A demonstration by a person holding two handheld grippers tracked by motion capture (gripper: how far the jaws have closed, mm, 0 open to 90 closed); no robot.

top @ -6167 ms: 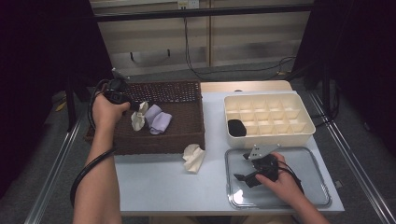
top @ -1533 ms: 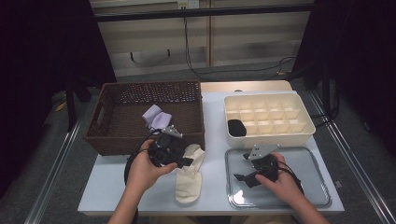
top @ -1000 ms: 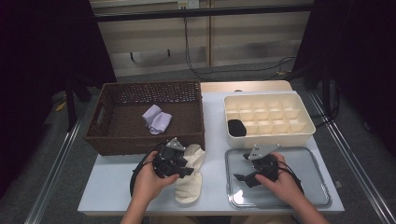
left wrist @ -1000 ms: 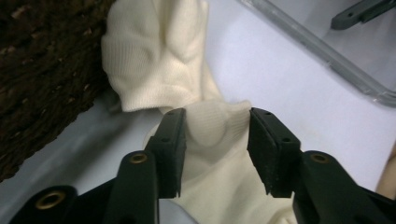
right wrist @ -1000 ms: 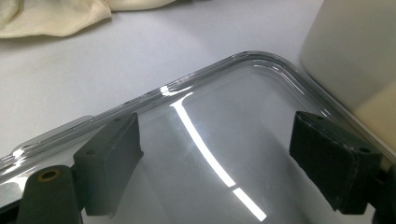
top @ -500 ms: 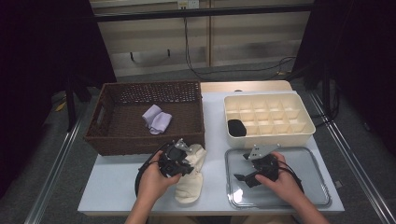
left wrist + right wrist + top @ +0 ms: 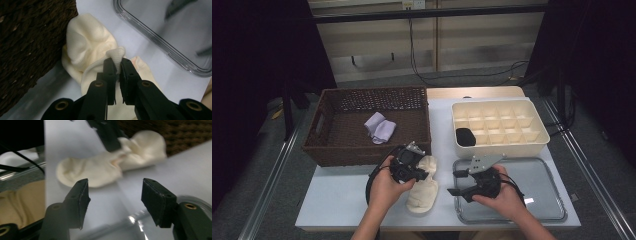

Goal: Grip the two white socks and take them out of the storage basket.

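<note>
A cream sock (image 7: pixel 422 194) lies on the white table just in front of the wicker basket (image 7: pixel 362 152). My left gripper (image 7: pixel 422 174) is shut on a fold of its ribbed cuff (image 7: pixel 117 53); the jaws pinch the fabric between their tips. The rest of the cream sock (image 7: pixel 87 45) spreads flat below. My right gripper (image 7: pixel 454 183) hovers over the left end of the metal tray (image 7: pixel 537 175) and points left at the cream sock (image 7: pixel 100 170). Its jaws have just been closing but still stand open with nothing between them (image 7: pixel 115 192).
A lilac sock (image 7: pixel 379 127) lies inside the basket. Behind the metal tray stands a cream divided organiser (image 7: pixel 499 146) with a black item (image 7: pixel 465 136) in one front compartment. Cables trail from both grippers. The table's front edge is close to both hands.
The left gripper came from the basket's far corner to the cream sock and closed on its cuff, edging right. The right gripper lifted slightly over the tray.
</note>
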